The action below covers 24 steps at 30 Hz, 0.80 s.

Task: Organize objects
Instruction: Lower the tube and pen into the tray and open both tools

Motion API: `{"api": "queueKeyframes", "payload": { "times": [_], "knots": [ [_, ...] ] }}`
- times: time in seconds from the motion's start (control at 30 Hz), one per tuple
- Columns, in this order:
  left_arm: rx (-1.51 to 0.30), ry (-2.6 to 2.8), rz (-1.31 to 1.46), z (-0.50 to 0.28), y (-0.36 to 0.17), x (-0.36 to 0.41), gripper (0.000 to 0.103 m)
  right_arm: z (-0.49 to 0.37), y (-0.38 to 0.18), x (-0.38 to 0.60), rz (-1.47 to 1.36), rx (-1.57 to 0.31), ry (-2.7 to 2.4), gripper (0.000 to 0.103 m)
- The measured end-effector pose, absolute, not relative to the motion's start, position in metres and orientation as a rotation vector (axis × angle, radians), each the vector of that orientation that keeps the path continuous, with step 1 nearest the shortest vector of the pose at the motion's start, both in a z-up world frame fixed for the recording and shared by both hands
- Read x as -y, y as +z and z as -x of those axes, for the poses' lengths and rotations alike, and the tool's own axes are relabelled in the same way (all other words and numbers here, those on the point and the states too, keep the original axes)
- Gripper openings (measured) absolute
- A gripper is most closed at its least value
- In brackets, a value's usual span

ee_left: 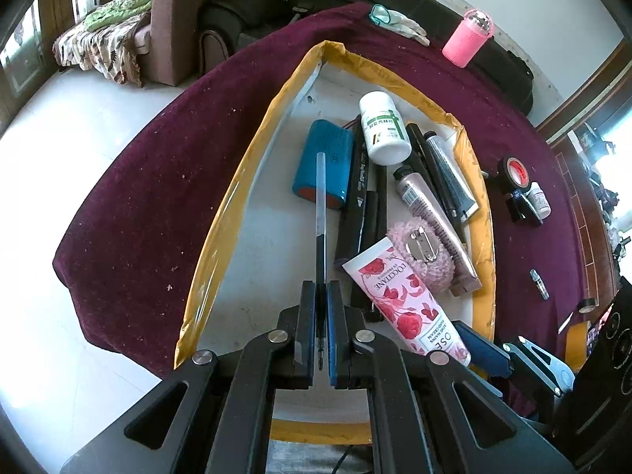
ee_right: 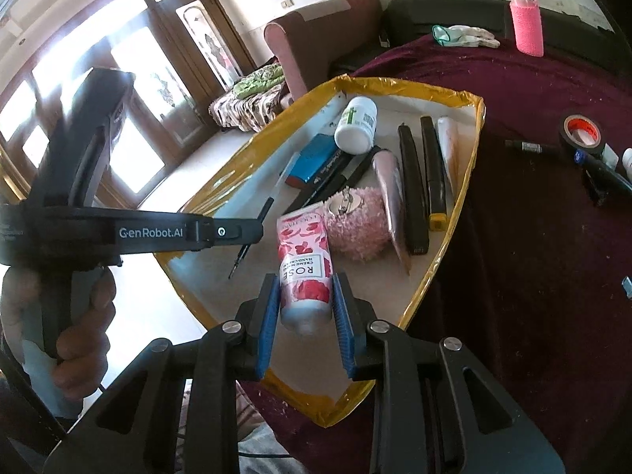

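Steeply tilted down, left tool [ee_left: 322, 308] clamped on pen [ee_left: 320, 197], right tool [ee_right: 305, 318] gripping rose hand-cream tube [ee_right: 303, 264] over tray [ee_right: 458, 193]

You can read "L'OCCITANE" and "ROSE" on the pink tube [ee_left: 403, 300], and "GenRobot.AI" on the left claw's [ee_right: 252, 233] arm.

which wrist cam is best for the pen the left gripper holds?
Left wrist. The pen runs straight out from the shut left gripper, its clear barrel over the tray. The right wrist view shows only pieces of it: the tip below the left gripper's body, a short section above.
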<state>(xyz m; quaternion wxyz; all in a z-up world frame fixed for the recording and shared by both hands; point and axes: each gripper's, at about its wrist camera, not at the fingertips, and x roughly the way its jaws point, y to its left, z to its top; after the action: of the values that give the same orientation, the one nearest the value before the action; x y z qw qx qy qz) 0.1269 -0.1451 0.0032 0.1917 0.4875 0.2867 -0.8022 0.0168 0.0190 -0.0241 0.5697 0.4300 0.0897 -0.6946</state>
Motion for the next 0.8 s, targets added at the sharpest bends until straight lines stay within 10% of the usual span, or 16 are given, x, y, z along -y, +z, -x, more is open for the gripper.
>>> {"api": "queueKeyframes", "payload": {
  "times": [0.27,0.5,0.8],
  "knots": [
    [-0.778,-2.24,-1.331,-0.129,0.005,0.142,0.008,-0.013,-0.023,-0.029,-1.012,-0.153,-1.639,0.027],
    [-0.721,-2.356,-1.152,-0.133,0.044,0.118,0.046,-0.009,-0.002,-0.061,-0.911,-0.022,-1.645,0.048],
    [-0.682,-2.561,-1.184,-0.097,0.063,0.054,0.05,0.022,0.006,-0.135,-0.88,0.077,-1.78,0.052]
  ]
}}
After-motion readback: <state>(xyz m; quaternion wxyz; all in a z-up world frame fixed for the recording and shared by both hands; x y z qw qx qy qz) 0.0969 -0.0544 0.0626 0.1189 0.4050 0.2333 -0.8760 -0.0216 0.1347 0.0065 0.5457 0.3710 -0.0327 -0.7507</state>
